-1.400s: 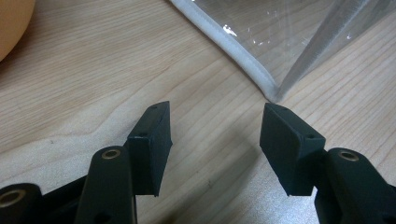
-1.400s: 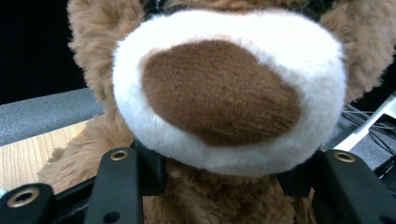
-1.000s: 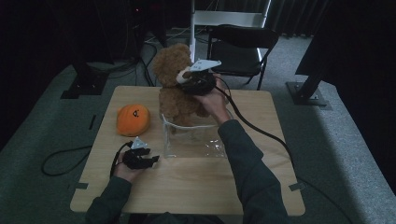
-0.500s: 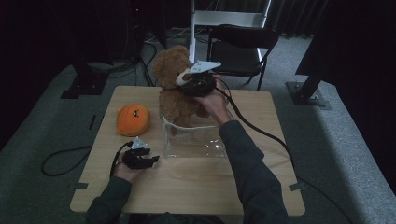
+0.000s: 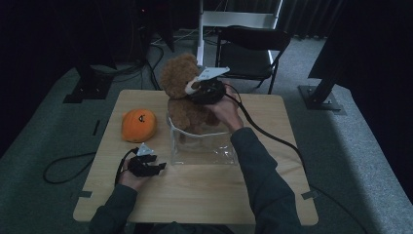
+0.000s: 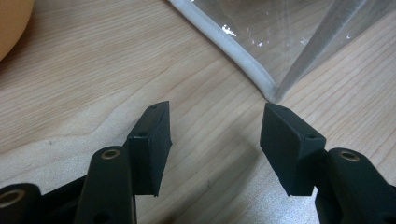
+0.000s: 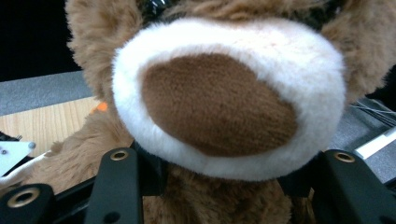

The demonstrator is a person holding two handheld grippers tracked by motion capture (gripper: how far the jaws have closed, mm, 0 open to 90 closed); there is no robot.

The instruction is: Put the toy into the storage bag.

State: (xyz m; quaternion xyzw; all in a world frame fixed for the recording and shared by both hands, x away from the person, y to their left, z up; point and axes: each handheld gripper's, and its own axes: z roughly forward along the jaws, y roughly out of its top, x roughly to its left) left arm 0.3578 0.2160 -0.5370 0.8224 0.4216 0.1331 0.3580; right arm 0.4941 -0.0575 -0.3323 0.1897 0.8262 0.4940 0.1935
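A brown teddy bear (image 5: 178, 80) stands upright at the back of the wooden table (image 5: 219, 195), its lower body inside a clear plastic bag (image 5: 204, 146). My right gripper (image 5: 195, 90) is shut on the bear just under its head. In the right gripper view the white and brown snout (image 7: 219, 102) bulges over the jaws and hides their tips. My left gripper (image 5: 158, 167) rests low on the table, left of the bag's front corner. It (image 6: 215, 140) stands open with bare wood between the jaws, and the bag's white-edged corner (image 6: 268, 88) lies just ahead.
An orange plush pumpkin (image 5: 139, 125) lies on the table to the left of the bag, and its edge (image 6: 11, 18) shows in the left gripper view. A black folding chair (image 5: 253, 48) stands behind the table. A cable (image 5: 272, 136) trails from the right gripper across the table's right side.
The right gripper and the bear have sunk very slightly toward the bag. The left gripper has stayed where it was.
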